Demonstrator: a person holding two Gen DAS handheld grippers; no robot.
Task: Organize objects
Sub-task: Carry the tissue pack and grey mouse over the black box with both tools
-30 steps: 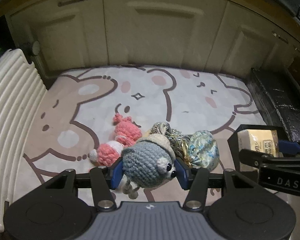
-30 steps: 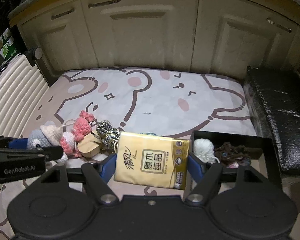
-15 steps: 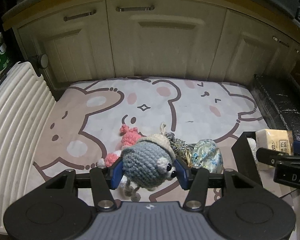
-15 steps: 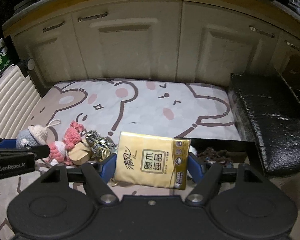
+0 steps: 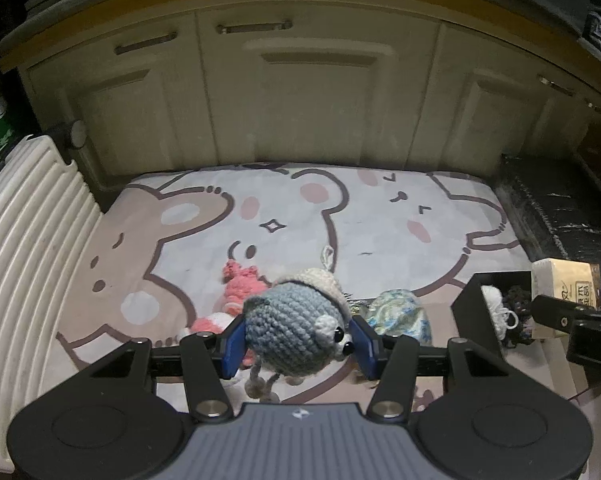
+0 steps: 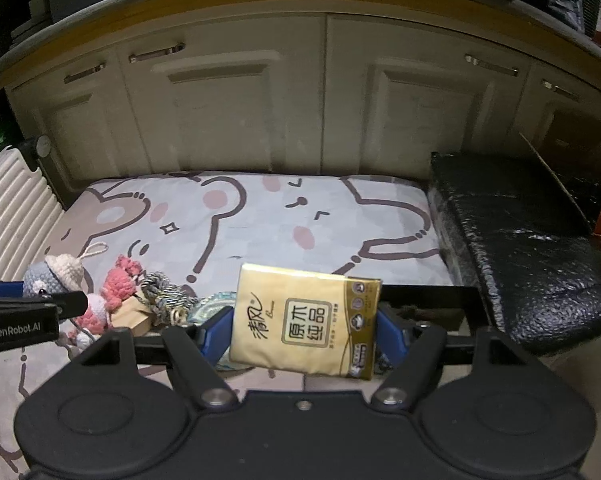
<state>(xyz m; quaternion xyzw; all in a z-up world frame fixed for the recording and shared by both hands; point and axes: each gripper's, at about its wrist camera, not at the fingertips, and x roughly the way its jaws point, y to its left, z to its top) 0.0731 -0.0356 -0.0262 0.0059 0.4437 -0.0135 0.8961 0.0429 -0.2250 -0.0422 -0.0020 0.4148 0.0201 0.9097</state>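
Overhead, both claws clamped, left (image 5: 296, 340) on grey doll (image 5: 292, 332), right (image 6: 304, 328) on tissue pack (image 6: 306, 320).

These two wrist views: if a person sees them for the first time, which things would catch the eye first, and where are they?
First, the grey crocheted toy with a cream hat, clamped in the left gripper above the cartoon bear mat. Next, the yellow tissue pack, gripped by the right gripper in front of the black box. On the mat lies a small pile: a pink crocheted toy, a knotted rope and a blue-green patterned pouch.
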